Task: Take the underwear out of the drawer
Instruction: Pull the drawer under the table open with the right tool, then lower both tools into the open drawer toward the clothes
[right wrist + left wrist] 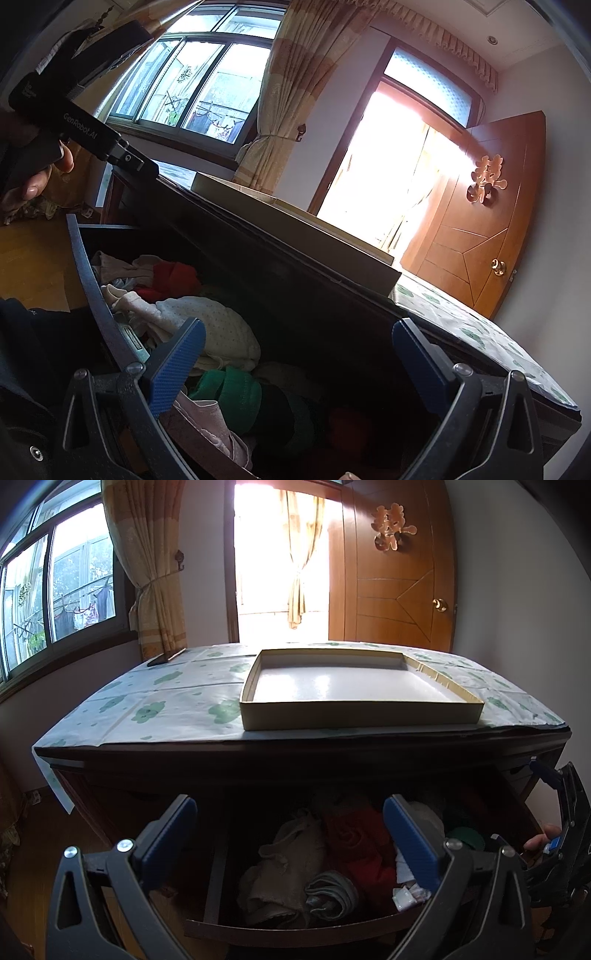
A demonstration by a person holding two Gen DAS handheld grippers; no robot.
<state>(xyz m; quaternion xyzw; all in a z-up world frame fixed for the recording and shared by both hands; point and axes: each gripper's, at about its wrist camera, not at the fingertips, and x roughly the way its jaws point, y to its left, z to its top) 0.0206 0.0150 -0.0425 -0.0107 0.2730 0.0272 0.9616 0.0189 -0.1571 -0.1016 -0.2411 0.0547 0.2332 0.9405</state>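
Two grippers: both hang over the open dark wooden drawer [295, 928] of a dark wooden dresser [258, 755].
Left gripper [290, 834]: blue-padded fingers spread wide, nothing between them; poised above the left half of the drawer.
Underwear: a jumble of beige, grey and red crumpled garments [295, 864] lies inside the drawer, below the left gripper's fingers and not touched by them.
Right gripper [299, 363]: blue-padded fingers also wide apart and empty, over the right part of the drawer.
Right contents: a cream dotted knit garment [218, 325], a green folded cloth [232, 395] and a pale pink piece [210, 421] lie beneath it.
Dresser top: a shallow cream cardboard tray [358, 716] sits on a white cloth with green prints [166, 701].
Hand [33, 181]: in the right wrist view, fingers grip the left gripper's black handle at far left.
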